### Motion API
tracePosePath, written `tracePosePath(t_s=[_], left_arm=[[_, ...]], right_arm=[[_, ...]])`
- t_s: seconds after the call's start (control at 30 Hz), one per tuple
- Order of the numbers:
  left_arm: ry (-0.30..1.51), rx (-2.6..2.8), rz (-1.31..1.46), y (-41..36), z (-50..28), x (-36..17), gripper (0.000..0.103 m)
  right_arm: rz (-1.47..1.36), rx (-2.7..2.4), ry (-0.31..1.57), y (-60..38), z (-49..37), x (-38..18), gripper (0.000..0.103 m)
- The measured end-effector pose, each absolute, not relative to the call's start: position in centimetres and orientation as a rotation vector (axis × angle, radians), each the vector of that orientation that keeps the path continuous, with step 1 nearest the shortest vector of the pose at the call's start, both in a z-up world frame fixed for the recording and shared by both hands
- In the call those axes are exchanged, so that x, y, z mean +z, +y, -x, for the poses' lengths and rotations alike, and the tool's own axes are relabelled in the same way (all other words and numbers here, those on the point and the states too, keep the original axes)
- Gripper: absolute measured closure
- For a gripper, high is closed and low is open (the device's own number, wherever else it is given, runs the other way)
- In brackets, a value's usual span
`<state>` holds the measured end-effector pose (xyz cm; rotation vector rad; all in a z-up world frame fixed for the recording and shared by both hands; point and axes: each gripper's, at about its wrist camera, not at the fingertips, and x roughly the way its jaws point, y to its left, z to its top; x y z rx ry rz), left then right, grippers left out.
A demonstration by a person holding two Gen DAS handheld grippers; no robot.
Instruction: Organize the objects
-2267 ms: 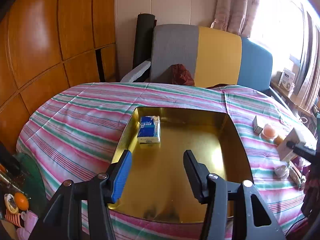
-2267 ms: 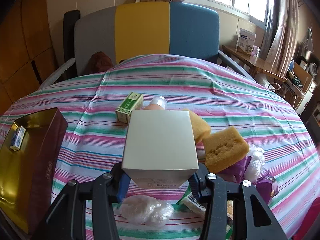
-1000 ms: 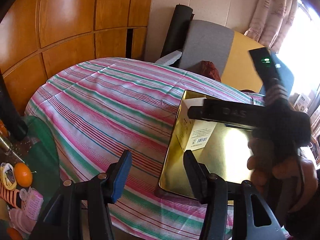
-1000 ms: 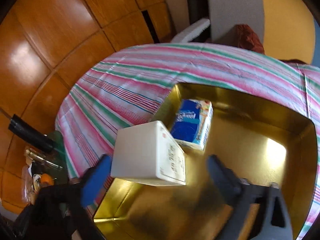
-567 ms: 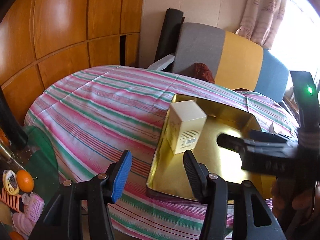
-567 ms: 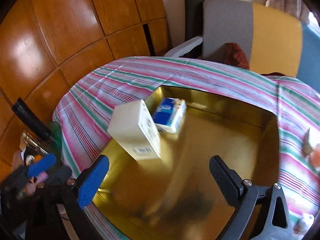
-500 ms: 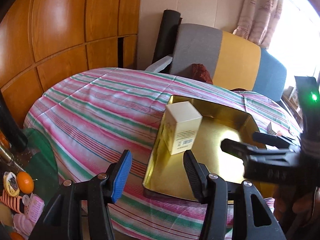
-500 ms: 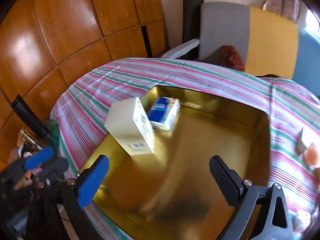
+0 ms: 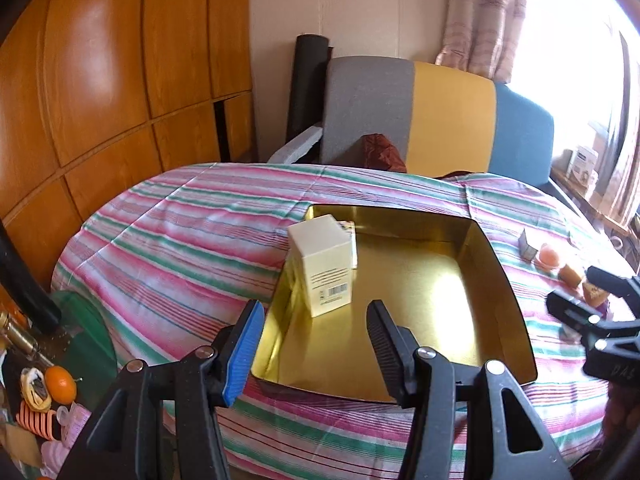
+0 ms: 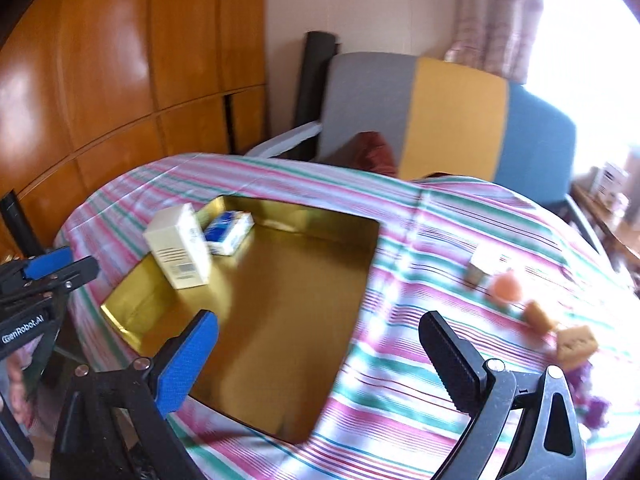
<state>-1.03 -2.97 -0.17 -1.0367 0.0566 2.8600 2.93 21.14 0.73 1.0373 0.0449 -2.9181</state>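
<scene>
Both claws are empty, we see. Our right gripper (image 10: 320,354) stands wide apart over the near right edge of the gold tray (image 10: 280,344), and our left gripper (image 9: 314,334) is half parted with nothing between its fingers. Inside the tray, at its far left corner, the cream box (image 10: 178,246) stands upright beside the flat blue packet (image 10: 229,233). Small things remaining (image 10: 536,314) lie to the right on the striped cloth (image 10: 400,280), blurred, perhaps sponges. We judge the right hand nearer to them.
</scene>
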Motion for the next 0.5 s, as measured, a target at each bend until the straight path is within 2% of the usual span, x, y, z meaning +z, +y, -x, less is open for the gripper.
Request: tracePosePath(t_s=[0.5], left_arm=[[0.209, 2.760, 0.980, 2.8, 0.5, 0.6, 0.049]], right_arm=[[-1.118, -3.178, -0.187, 34.6, -8.0, 0.9, 0.001]])
